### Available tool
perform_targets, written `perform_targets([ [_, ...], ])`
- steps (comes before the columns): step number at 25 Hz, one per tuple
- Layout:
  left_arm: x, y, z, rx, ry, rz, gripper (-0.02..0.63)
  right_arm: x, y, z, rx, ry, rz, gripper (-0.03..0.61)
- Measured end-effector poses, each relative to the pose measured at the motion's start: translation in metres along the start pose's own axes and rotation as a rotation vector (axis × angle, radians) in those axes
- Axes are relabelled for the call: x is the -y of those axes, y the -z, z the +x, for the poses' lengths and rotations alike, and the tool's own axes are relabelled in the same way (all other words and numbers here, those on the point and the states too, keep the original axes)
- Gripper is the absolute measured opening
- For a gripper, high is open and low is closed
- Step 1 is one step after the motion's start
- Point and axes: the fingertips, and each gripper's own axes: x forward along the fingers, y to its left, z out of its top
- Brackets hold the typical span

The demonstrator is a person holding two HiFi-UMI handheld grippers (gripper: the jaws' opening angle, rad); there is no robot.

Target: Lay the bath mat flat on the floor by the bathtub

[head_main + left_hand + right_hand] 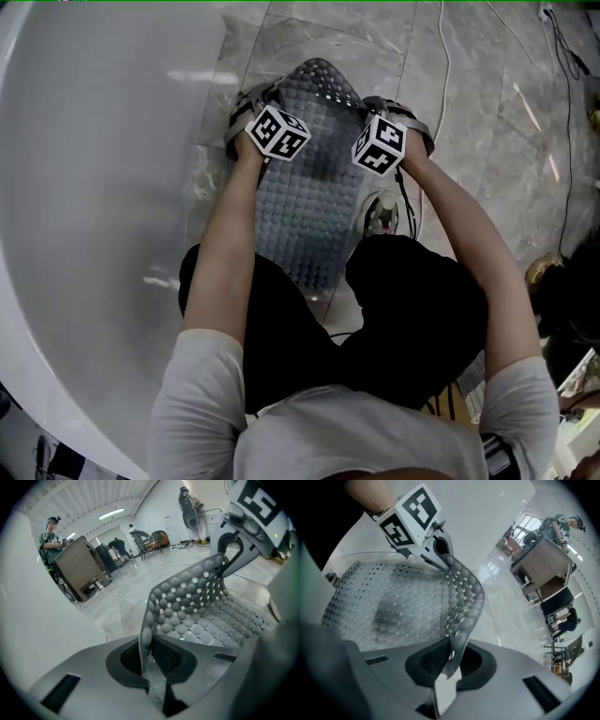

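Observation:
A grey, bumpy, perforated bath mat (pixel 314 178) hangs between my two grippers over the marble floor, beside the white bathtub (pixel 94 187). My left gripper (pixel 251 117) is shut on the mat's far left edge; in the left gripper view the mat (pixel 197 606) rises out of the closed jaws (pixel 146 656). My right gripper (pixel 403 117) is shut on the far right edge; in the right gripper view the mat (pixel 403 606) curls up from the jaws (pixel 452 656). The mat's near end trails down between the person's knees.
The tub's curved rim (pixel 202 159) runs along the mat's left. A shoe (pixel 380 214) stands on the floor right of the mat. Cables (pixel 441 84) cross the tiles at the right. Clutter (pixel 562 281) sits at the right edge. People and furniture (pixel 82 566) are far off.

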Motion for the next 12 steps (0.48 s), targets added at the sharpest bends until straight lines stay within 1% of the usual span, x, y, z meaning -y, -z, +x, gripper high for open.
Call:
perform_targets([
  [3, -0.012, -0.005, 0.007, -0.020, -0.047, -0.082, 0.031, 0.006, 0.004, 0.007, 0.008, -0.001, 0.015, 0.025],
  [5, -0.015, -0.006, 0.011, -0.030, -0.069, -0.107, 0.031, 0.014, 0.006, 0.013, 0.011, 0.001, 0.039, 0.025],
  [10, -0.008, 0.000, 0.020, -0.037, -0.087, -0.078, 0.031, 0.024, 0.018, 0.026, 0.023, 0.005, 0.077, 0.026],
  [12, -0.011, 0.000, 0.024, -0.042, -0.095, -0.089, 0.031, 0.027, 0.024, 0.033, 0.020, 0.012, 0.089, 0.029],
])
